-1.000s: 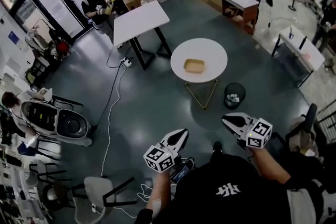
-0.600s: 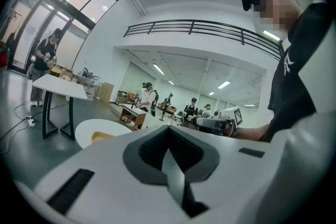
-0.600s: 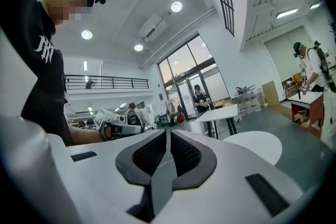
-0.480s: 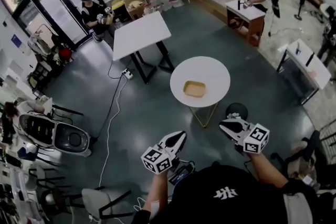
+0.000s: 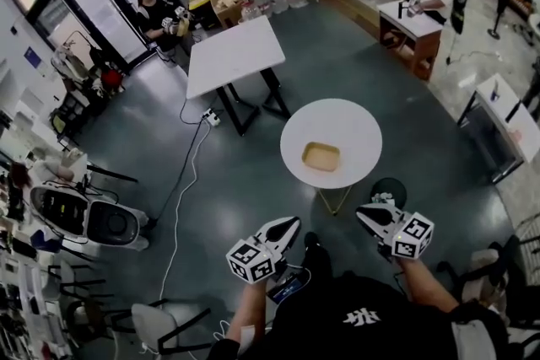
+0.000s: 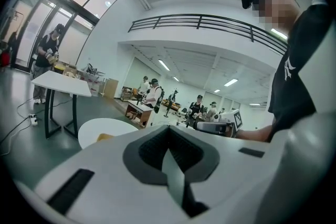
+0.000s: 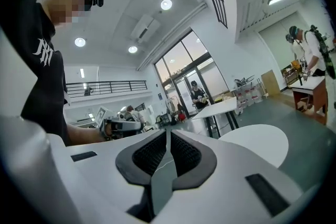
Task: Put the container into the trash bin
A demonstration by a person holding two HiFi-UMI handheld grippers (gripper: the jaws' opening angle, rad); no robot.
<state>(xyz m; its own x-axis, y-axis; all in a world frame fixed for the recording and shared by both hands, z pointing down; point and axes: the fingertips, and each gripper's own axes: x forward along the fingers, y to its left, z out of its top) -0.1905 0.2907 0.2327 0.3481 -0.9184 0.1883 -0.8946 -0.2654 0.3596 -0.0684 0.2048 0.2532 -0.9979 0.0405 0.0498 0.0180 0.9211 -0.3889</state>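
Where it lies flat near the middle of the round white table (image 5: 354, 126), the tan container (image 5: 321, 156) has its long axis running across the head view, right end slightly nearer. The dark trash bin (image 5: 390, 189) stands on the floor by the table's near-right edge. Nearer the person, the left gripper (image 5: 291, 223) and right gripper (image 5: 362, 212) have their jaws pressed together, gripping nothing.

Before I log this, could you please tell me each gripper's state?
Left gripper: shut, holding nothing.
Right gripper: shut, holding nothing.
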